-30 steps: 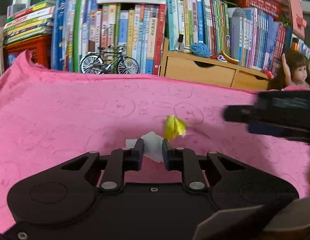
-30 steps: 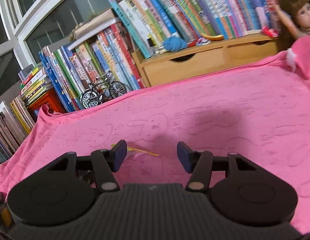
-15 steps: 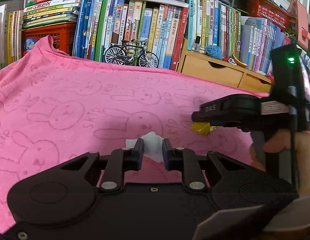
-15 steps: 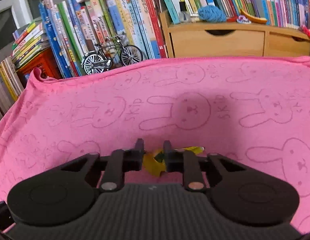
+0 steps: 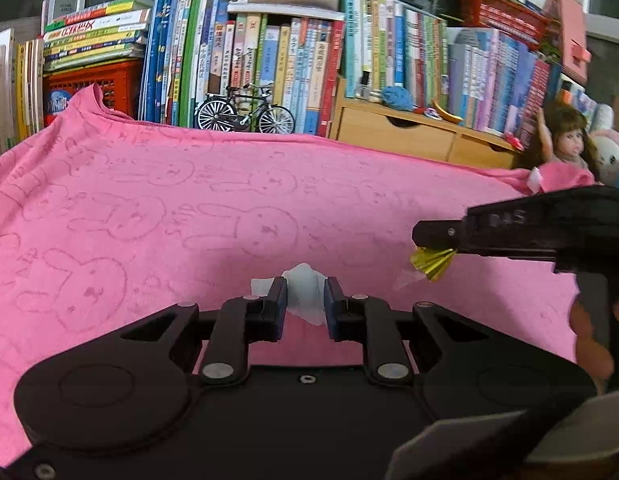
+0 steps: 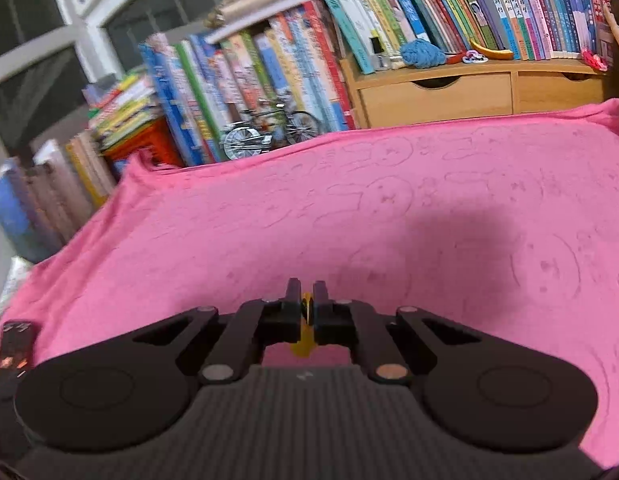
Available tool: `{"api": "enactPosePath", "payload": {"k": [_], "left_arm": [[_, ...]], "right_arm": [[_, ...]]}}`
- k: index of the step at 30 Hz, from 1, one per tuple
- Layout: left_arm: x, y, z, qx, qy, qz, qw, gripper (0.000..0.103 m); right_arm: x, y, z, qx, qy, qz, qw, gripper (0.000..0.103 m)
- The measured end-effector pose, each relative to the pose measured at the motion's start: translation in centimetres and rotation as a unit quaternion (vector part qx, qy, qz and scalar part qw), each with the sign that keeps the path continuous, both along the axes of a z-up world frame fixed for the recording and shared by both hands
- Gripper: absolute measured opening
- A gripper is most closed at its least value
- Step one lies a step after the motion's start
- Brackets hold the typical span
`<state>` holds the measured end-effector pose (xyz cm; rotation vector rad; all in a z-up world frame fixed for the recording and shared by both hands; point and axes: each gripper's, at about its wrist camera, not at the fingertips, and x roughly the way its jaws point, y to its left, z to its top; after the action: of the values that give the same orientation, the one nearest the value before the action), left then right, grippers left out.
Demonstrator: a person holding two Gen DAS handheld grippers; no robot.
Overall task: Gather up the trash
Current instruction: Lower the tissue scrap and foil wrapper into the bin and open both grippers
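Note:
My left gripper point(image 5: 305, 300) is shut on a crumpled white tissue point(image 5: 305, 294), held a little above the pink bunny-print cloth point(image 5: 189, 216). At the right of the left wrist view, my right gripper point(image 5: 423, 240) comes in from the side, and a gold-yellow wrapper point(image 5: 433, 262) hangs from its tip. In the right wrist view that gripper point(image 6: 306, 300) is shut on the yellow wrapper point(image 6: 303, 344), which shows as a thin strip between the fingers, above the cloth point(image 6: 389, 208).
Behind the cloth stand rows of books point(image 5: 269, 56), a model bicycle point(image 5: 245, 110), a wooden drawer unit point(image 5: 405, 136) and a red crate point(image 5: 89, 84). A doll point(image 5: 565, 144) sits at the far right. A person's hand point(image 5: 589, 340) holds the right gripper.
The right gripper closed on the yellow wrapper and lifted it off the cloth, moving right in the left wrist view. The left gripper still holds the tissue.

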<state>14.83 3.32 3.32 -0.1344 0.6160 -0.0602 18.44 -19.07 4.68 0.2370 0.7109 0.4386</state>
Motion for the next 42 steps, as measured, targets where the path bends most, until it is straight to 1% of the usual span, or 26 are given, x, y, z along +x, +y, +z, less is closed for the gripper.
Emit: {"api": "enactPosePath", "payload": {"k": [3,12,16,23,26,32,38,42], "left_arm": [[-2.4,-0.8,0.6,0.011,-0.002,-0.008,0.9999,0.018],[-11.7,-1.7,1.4,-0.003,-0.001,-0.028,0.9996,0.019],[-16.0,-1.7,0.9,-0.023,0.011,-0.035,0.9991,0.019],[-22.1,-1.6,-0.9,-0.024,0.036,-0.041,0.9982,0.019],[-24.0,-1.7,-1.5,-0.011,0.044,-0.044,0.998,0.019],[-26.9,-1.9,-2.7,0.002,0.072,-0.057,0.9958,0.019],[-28.0,-2.1,-4.7,0.014,0.111,-0.066,0.9915,0.019],[-28.1,-2.1,-6.5,0.013,0.141,-0.069,0.9876,0.019]], "right_arm": [[-3.3,-0.8,0.5,0.018,0.0,0.014,1.0,0.008],[-12.8,-2.3,1.2,0.058,-0.001,0.046,0.997,0.008],[-16.4,-2.7,1.0,0.066,0.0,0.055,0.996,0.008],[-21.7,-3.5,-0.5,0.074,0.013,0.065,0.995,0.008],[-23.4,-3.8,-1.4,0.075,0.025,0.066,0.995,0.009],[-26.3,-4.3,-3.5,0.077,0.046,0.068,0.994,0.009],[-28.4,-4.5,-5.6,0.074,0.068,0.071,0.992,0.009],[-29.5,-3.8,-7.3,0.054,0.077,0.072,0.993,0.01]]}}
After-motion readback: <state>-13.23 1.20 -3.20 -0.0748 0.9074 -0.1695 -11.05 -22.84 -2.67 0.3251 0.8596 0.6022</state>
